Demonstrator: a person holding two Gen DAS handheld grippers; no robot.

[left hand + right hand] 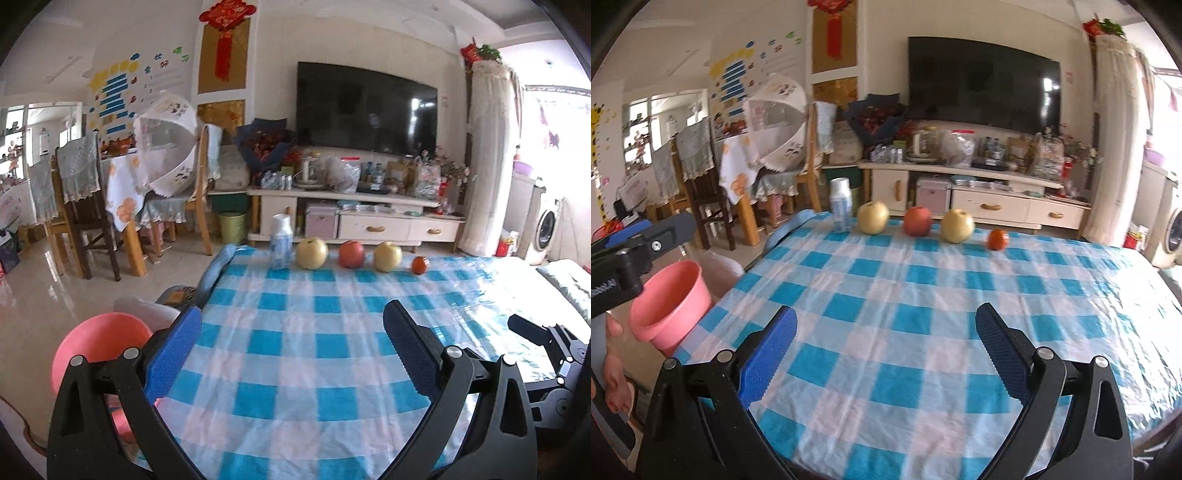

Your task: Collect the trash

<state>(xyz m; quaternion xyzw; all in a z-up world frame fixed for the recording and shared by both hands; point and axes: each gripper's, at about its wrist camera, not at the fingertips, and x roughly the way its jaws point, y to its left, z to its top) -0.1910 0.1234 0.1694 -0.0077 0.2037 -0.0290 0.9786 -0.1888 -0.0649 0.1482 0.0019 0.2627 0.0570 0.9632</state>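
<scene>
Blue-padded left claw [291,325] wide, empty, right claw [886,325] wide, empty, above checked tablecloth [923,295]

Beyond the table a dark television [365,107] hangs on the wall above a white cabinet [354,216] whose top is crowded with bottles, bags and a wrapped bouquet [264,146]. To the left stands a dining table under a flowered cloth [123,188], with wooden chairs [79,206] draped in grey covers and a mesh food cover [170,147] tilted on it. A red knot ornament [223,33] hangs high on the wall, and a washing machine [546,229] shows at far right.
</scene>
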